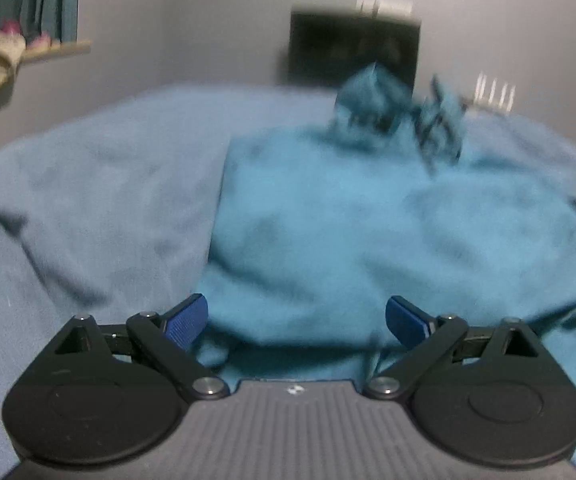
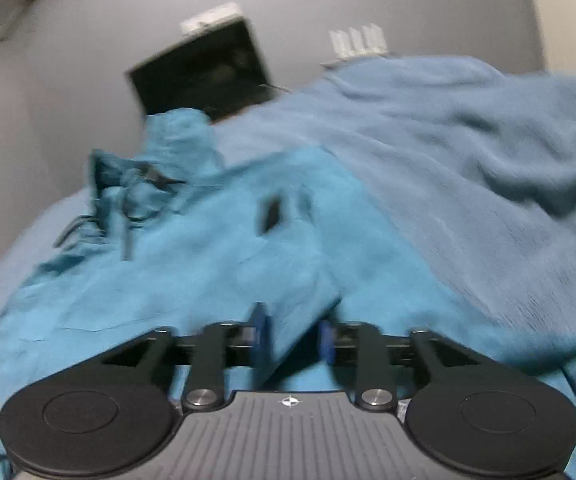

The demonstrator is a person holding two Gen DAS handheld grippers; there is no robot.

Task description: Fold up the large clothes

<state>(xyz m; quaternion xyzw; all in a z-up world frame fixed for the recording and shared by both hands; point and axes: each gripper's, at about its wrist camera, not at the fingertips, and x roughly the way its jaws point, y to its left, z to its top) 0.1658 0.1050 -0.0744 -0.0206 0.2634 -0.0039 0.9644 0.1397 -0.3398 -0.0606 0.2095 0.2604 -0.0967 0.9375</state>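
- the blue blanket (image 1: 87, 200) covers the bed — likely the soft flat surface for the folding.
- the teal garment (image 1: 348, 232) lies spread across it, rumpled at the far end, not yet folded.
- the right gripper (image 2: 292, 336) is pinched on a teal fold, probably to lift it over.
- the left gripper (image 1: 296, 322) gapes wide at the near hem — holding nothing.

We see dim, bluish, even light, heavy motion blur over both views, and fisheye bending with dark corners.
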